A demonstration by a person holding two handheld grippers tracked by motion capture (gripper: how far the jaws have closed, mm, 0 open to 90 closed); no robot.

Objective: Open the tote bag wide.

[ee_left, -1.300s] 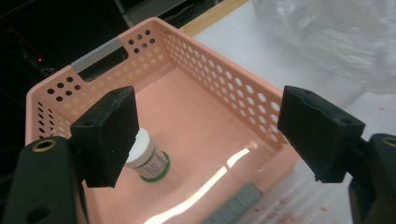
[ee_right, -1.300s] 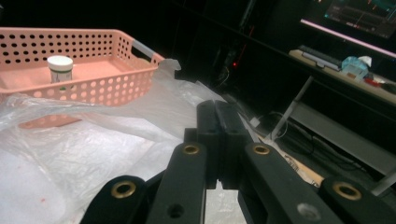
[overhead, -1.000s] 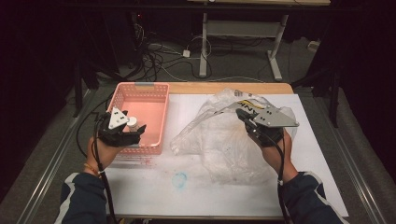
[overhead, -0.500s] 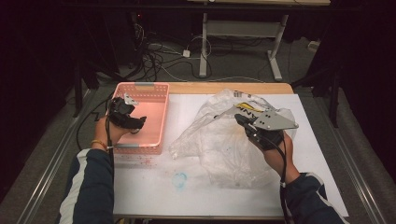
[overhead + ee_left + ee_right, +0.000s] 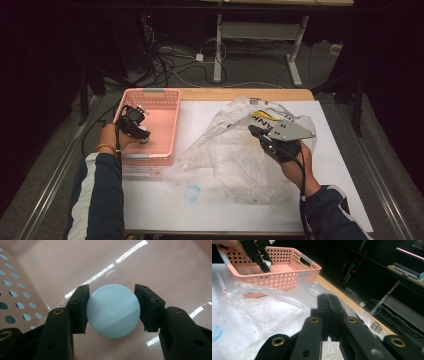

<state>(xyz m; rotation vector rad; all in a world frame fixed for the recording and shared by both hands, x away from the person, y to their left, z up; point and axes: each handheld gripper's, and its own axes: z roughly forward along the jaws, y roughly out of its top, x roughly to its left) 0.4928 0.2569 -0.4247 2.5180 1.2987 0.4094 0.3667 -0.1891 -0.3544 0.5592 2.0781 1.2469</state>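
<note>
- Reaching into the pink basket [image 5: 168, 131] at table left, left gripper [image 5: 142, 137] points down over the basket floor, hand and striped sleeve coming in from the lower left.
- Left gripper view: jaws sit either side of a pale blue ball [image 5: 113, 310]. Left pad touches it; right pad is at its edge, and I can't tell if that side makes contact. Ball sits low over the glossy basket floor; can't tell if it rests on it.
- Right gripper view backs this up: left gripper [image 5: 265, 266] tips are inside the basket [image 5: 287, 277], something pale between them.
- Blue smudge [image 5: 192, 192] on the white table cover [image 5: 160, 210], front of centre, near the bag's edge.
- Clear plastic bag [image 5: 235, 160] lies crumpled across table centre-right, one corner near the basket's right wall.
- Right gripper [image 5: 254, 131] is over the bag's upper part, grey plate on top, pointing toward the basket.
- Right gripper view: own jaws fully closed, pads pressed together; can't tell if bag film is pinched between them. Bag [image 5: 274, 310] spreads below and ahead.
</note>
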